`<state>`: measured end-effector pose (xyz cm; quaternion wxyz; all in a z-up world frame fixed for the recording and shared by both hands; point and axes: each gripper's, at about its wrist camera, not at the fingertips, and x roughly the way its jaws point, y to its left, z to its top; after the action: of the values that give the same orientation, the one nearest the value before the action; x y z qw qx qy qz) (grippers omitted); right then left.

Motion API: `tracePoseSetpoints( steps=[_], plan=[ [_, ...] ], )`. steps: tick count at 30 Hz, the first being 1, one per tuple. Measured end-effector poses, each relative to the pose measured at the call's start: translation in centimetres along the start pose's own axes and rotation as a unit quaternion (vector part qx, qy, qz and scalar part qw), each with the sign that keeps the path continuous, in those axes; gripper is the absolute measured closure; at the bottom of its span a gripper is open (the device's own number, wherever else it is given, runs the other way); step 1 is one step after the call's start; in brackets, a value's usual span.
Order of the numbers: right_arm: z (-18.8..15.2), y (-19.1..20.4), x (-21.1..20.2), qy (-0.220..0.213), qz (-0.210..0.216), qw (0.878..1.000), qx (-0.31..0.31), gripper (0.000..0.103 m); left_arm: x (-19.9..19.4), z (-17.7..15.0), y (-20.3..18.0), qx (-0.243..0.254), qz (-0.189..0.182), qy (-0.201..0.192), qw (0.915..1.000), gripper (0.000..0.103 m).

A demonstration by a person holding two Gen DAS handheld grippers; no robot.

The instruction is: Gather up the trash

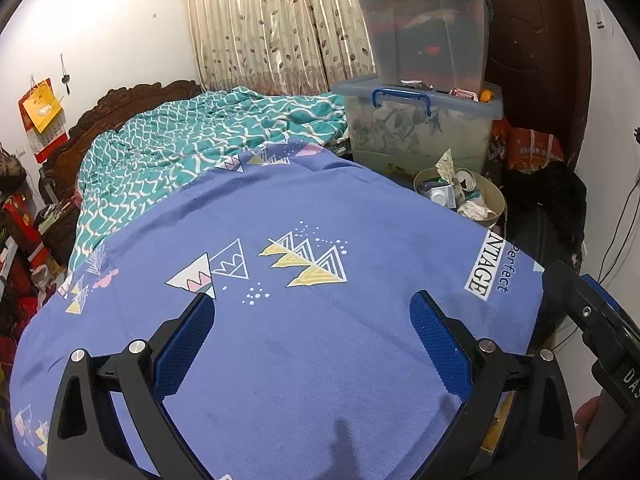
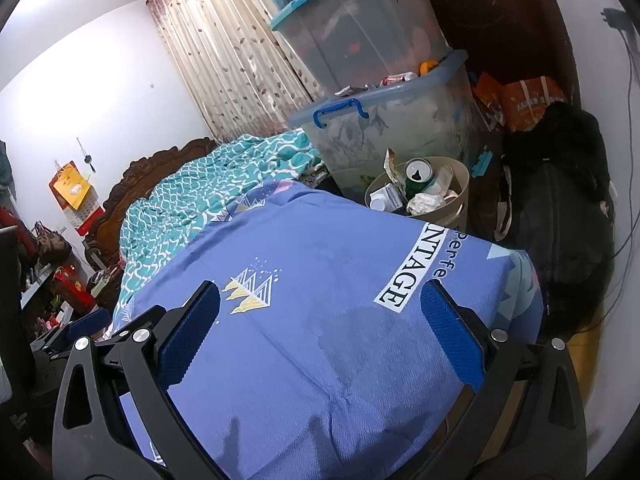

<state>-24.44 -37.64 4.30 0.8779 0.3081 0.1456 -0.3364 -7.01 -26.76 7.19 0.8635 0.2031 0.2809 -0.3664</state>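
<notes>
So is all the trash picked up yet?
It looks mostly done: the bin beside the bed already holds a can, cartons and crumpled paper. Both the left gripper and the right gripper are open and empty. No trash shows on the blue sheet.

The right gripper (image 2: 320,312) hangs over a blue sheet (image 2: 320,360) with its jaws wide apart and nothing between them. Beyond the bed's far corner stands a beige bin (image 2: 460,200) holding a can (image 2: 417,178), a crumpled paper (image 2: 426,203) and cartons. Just behind the bin is a clear tub (image 2: 400,128) with another stacked on it.
</notes>
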Motion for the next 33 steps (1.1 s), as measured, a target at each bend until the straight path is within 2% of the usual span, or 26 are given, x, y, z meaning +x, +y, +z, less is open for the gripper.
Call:
tracePoseSetpoints(
  steps=[33],
  plan=[
    [-0.32,0.29,-0.49,0.000,0.001,1.000,-0.001,0.004,0.34,-0.65,-0.04,0.002,0.011,0.004,0.9999,0.009]
  ],
)
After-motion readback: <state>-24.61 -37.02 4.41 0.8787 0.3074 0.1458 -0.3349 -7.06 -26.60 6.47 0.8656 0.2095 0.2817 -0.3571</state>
